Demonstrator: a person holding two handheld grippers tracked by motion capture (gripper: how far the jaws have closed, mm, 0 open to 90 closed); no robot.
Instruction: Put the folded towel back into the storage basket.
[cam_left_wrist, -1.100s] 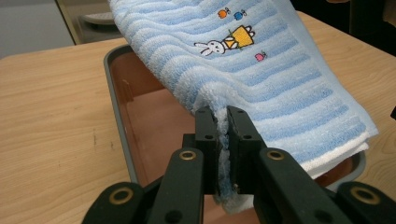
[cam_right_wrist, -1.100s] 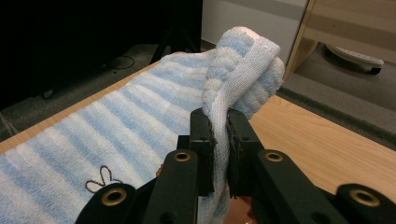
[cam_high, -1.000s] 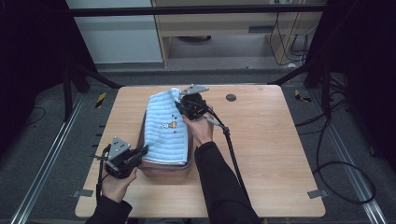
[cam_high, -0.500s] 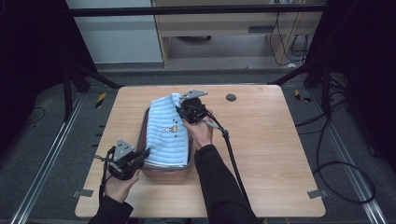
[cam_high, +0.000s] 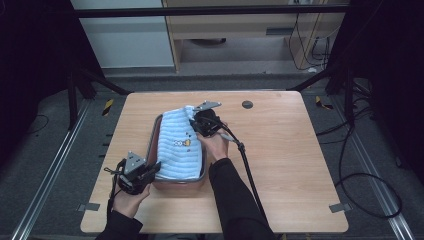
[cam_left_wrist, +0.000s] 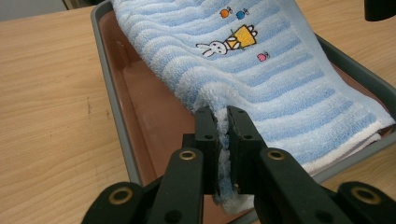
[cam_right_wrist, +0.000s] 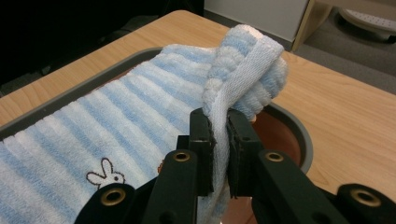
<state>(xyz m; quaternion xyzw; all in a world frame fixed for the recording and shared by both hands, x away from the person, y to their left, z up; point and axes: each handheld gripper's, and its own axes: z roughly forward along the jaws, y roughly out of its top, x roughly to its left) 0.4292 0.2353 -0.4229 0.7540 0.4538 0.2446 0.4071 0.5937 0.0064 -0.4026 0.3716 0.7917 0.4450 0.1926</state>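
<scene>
two grippers pinch one blue striped towel (cam_high: 179, 147) that lies over the brown tray (cam_high: 152, 145) on the desk (cam_high: 300, 150). the left gripper (cam_left_wrist: 222, 122) is clenched on its near corner, the right gripper (cam_right_wrist: 220, 122) on a bunched far corner above the tray's rim.

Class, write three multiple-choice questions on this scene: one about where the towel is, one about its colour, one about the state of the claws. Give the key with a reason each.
1. Where does the towel lie?
A. in the tray
B. on the floor
C. on a shelf

2. What colour are its stripes?
A. red and black
B. blue and white
C. green and yellow

3. How are the claws?
A. both open
B. one open
C. both shut on the towel

Key:
1 A, the tray's rim rings it.
2 B, seen in all views.
3 C, the left claw and right claw each pinch an edge.
</scene>
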